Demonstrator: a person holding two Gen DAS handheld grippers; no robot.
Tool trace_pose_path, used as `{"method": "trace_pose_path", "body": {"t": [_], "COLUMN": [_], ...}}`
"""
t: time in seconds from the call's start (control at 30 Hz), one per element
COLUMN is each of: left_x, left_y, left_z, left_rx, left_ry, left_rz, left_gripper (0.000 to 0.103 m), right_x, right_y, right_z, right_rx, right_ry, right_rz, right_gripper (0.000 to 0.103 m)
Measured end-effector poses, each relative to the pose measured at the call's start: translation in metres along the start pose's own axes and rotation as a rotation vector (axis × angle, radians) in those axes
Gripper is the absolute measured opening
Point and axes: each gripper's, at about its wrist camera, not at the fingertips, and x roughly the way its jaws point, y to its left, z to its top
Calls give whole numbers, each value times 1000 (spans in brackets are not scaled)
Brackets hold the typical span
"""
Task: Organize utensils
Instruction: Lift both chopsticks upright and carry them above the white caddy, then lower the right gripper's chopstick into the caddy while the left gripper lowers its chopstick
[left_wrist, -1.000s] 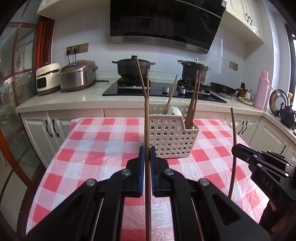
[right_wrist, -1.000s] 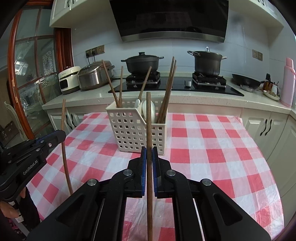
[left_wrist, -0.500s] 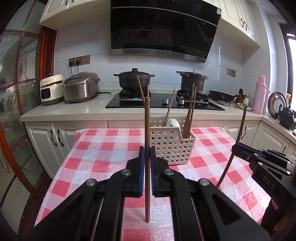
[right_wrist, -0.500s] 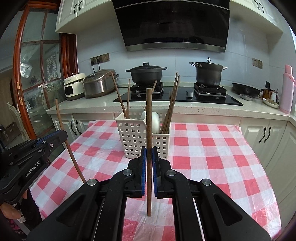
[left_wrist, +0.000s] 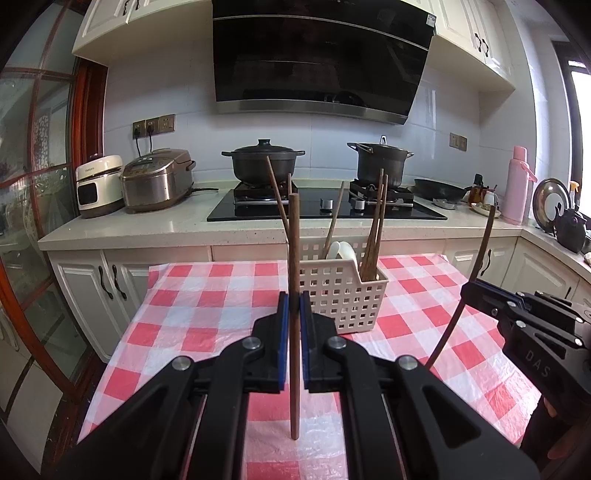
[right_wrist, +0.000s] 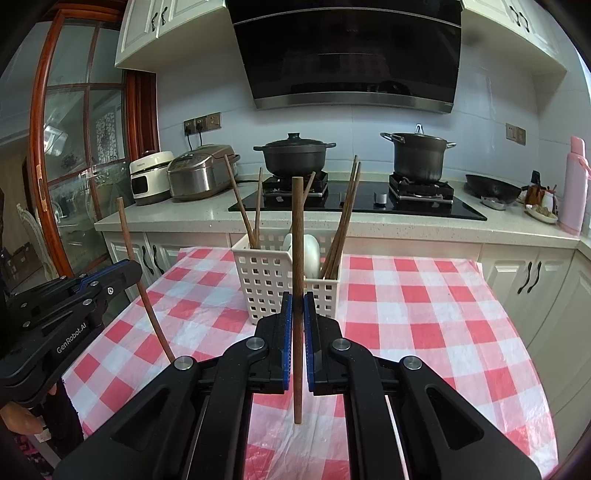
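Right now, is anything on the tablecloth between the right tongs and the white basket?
No. In the right wrist view, only bare checked tablecloth lies between the right tongs and the white basket.

a table with a red and white checked cloth (left_wrist: 207, 325) has a white basket (left_wrist: 341, 291) standing on it, near the far edge.

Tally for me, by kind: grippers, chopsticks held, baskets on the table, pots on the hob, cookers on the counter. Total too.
Grippers: 2, left gripper and right gripper
Held chopsticks: 2, left chopstick and right chopstick
Baskets: 1, basket
Pots: 2, low pot and tall pot
Cookers: 2, white cooker and steel cooker
Total: 9
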Motion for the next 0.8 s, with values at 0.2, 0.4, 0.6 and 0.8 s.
{"method": "trace_pose_path", "body": {"t": [0.2, 0.4, 0.6, 0.8], "left_x": [4, 7, 12, 22], "left_y": [-3, -4, -10, -15], "left_z": [8, 21, 38, 52], "left_rx": [1, -1, 23, 43], "left_ry": [-2, -24, -50, -61], "left_rz": [7, 14, 6, -4], "left_gripper": [6, 6, 6, 6], "right_x": [1, 5, 14, 28], "right_y": [-4, -12, -19, -21], "right_z": [10, 21, 29, 33], "right_rx": [-3, -5, 3, 5], "right_ry": [-24, -33, -33, -21], "right_rz": [6, -2, -11, -9], "right_gripper": [7, 7, 7, 7]}}
